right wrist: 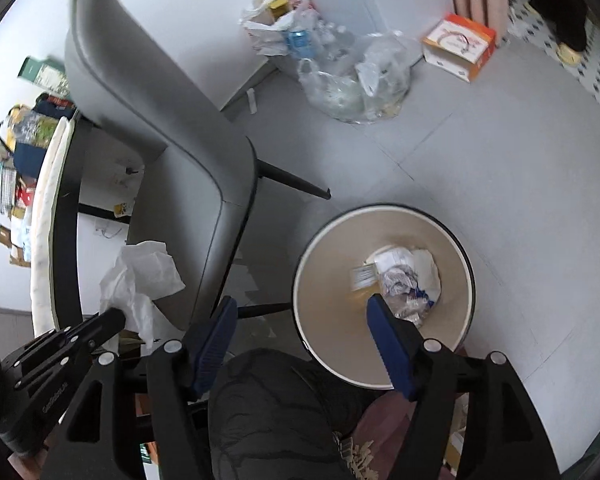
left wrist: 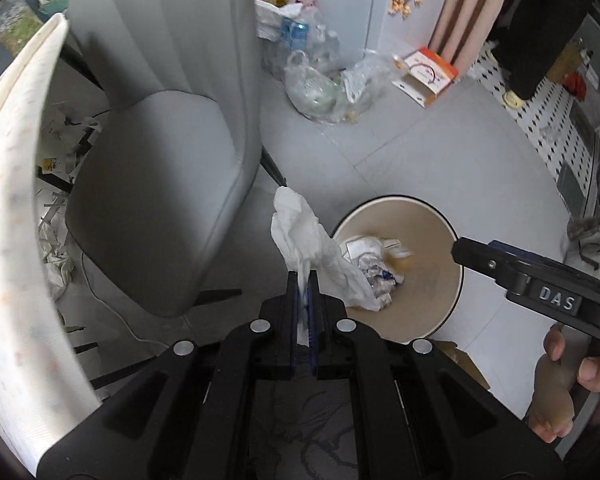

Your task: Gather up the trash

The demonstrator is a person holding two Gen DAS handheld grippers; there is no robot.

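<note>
1. Grey chair (left wrist: 152, 184) fills the left of both views, beside a white table edge (left wrist: 16, 216); floor under the table is littered w/ paper scraps.
2. Round beige bin (right wrist: 324, 240) w/ dark rim stands on the grey floor right of the chair; crumpled paper and wrappers lie in the bottom.
3. Clear plastic bag (left wrist: 320, 88) of rubbish and bottles sits far back by a white cabinet.
4. Orange-and-white box (left wrist: 430, 74) lies near it; print too small to read.
5. White tissue (left wrist: 308, 248) is pinched in the left gripper (left wrist: 305, 280), clamped tight on it, hanging at the bin's left rim.
6. Right gripper (right wrist: 300, 316) is spread wide, nothing between the fingers, over the bin; its side reads "DAS" in the left view.
</note>
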